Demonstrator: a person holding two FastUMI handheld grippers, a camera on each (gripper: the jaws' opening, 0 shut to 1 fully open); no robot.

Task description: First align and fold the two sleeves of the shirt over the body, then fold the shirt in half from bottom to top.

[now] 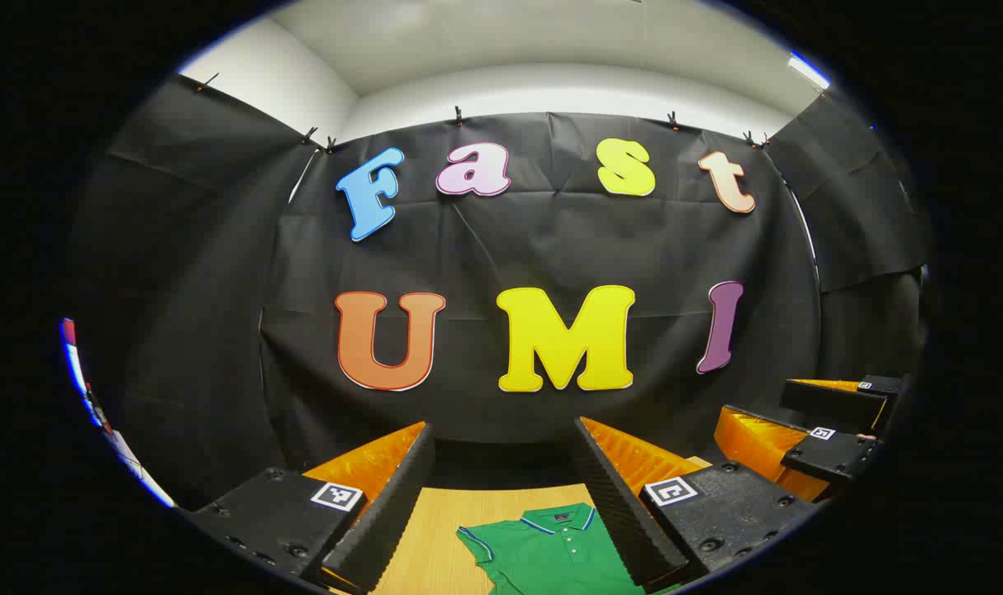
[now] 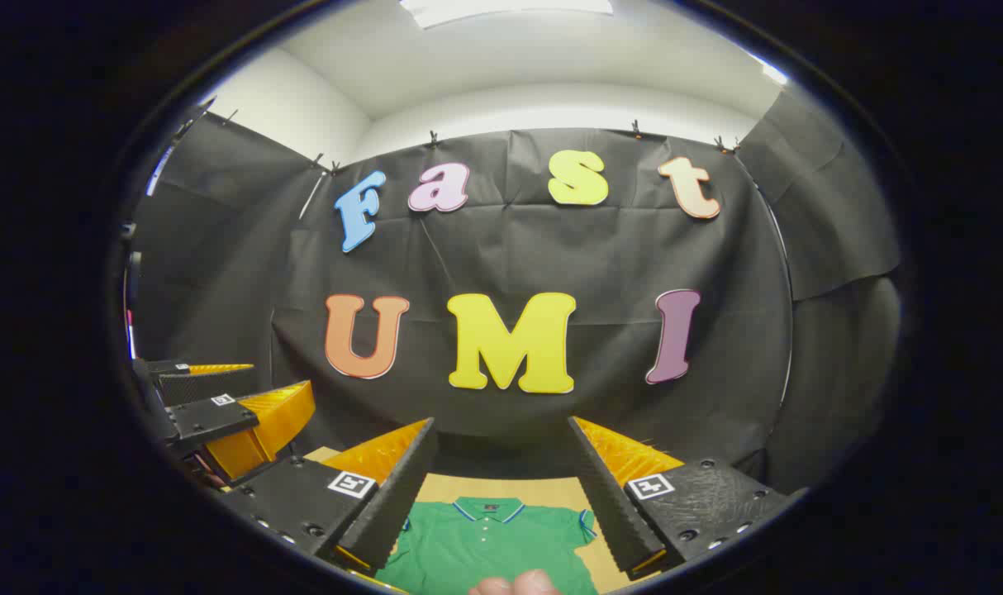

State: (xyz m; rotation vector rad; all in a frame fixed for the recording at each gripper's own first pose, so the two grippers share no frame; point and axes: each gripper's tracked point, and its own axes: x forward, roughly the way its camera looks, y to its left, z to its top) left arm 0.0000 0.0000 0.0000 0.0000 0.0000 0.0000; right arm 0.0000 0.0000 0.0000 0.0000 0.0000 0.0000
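A green polo shirt (image 1: 547, 549) with a blue-trimmed collar lies flat on the wooden table (image 1: 435, 537), collar toward the far wall. My left gripper (image 1: 501, 438) hovers above it, open, with nothing between its fingers. At the right edge of the left gripper view the right gripper (image 1: 807, 417) is visible. In the right gripper view the shirt (image 2: 485, 541) lies below my right gripper (image 2: 501, 434), which is open and holds nothing. The left gripper (image 2: 245, 397) appears at the left of that view. Both short sleeves lie spread out to the sides.
The black cloth wall (image 1: 551, 248) stands close behind the wooden table (image 2: 543, 492). A fingertip (image 2: 514, 585) of a person's hand shows at the bottom edge of the right gripper view.
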